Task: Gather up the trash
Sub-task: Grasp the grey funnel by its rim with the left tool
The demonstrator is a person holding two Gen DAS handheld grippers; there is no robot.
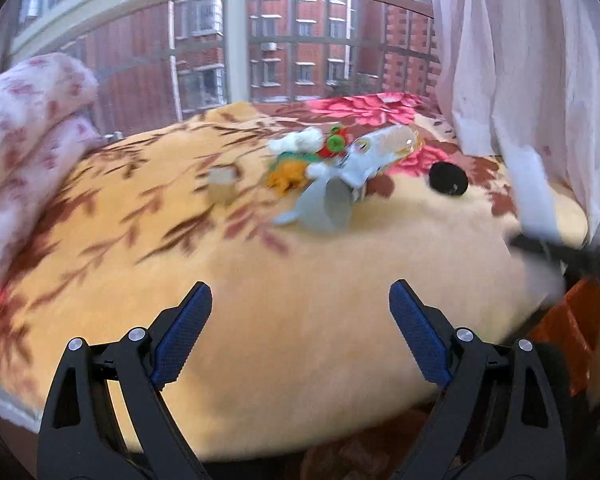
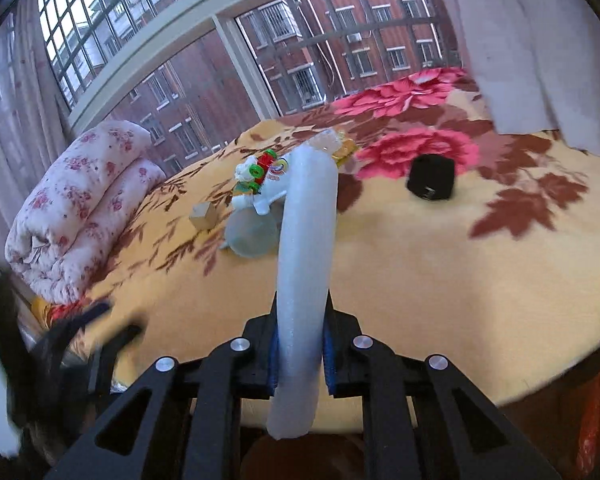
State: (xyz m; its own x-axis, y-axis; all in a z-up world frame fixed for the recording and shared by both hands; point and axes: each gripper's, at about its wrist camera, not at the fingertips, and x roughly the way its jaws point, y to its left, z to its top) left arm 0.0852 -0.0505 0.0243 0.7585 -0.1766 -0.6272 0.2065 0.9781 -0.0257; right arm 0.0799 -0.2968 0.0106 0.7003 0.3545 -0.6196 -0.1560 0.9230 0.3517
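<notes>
Right now my right hand-held gripper (image 2: pixel 300 344) pinches a white foam tube (image 2: pixel 306 240), long axis running away from me over the bed (image 2: pixel 440 280); my left hand-held gripper (image 1: pixel 300 300) is spread, with the trash pile (image 1: pixel 324 176) straight ahead

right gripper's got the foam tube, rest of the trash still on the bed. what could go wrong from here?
1. The right gripper clamps the white foam tube near one end; the long free end could sweep the trash pile or the black object.
2. Soft foam may slip or bend in the pads.
3. The left gripper is open and empty; views are motion-blurred, so aiming is harder.
</notes>
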